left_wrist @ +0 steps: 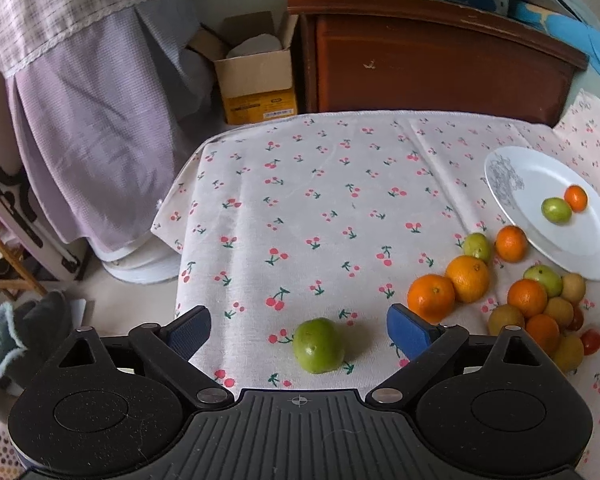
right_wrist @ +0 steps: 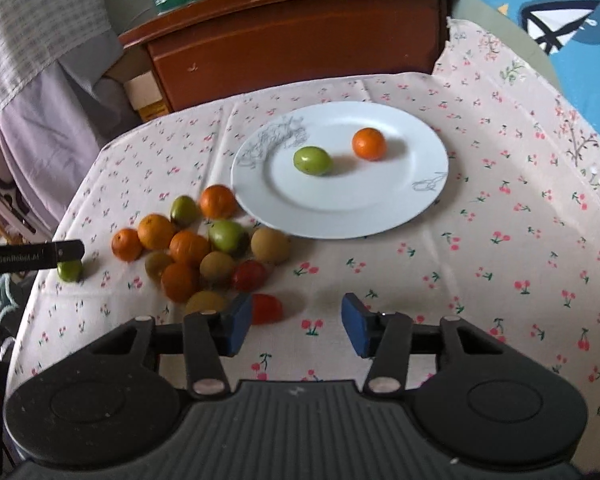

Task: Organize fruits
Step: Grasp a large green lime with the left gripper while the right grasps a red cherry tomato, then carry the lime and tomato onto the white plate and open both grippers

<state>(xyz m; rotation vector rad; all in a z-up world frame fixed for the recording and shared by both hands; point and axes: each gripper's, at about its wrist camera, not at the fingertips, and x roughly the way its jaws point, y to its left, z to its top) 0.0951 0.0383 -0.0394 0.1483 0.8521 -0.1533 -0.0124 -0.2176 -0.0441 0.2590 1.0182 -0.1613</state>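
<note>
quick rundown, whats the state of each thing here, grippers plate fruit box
left gripper: open, lone green fruit between its fingers, untouched
right gripper: open, empty
plate: upright on the cloth, holding one green fruit and one orange, apart
fruit pile: loose on the cloth beside the plate
cardboard box: flaps open

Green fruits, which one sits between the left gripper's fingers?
The lone green fruit, apart from the pile, lies between the open left gripper; the others sit in the pile or on the plate.
</note>
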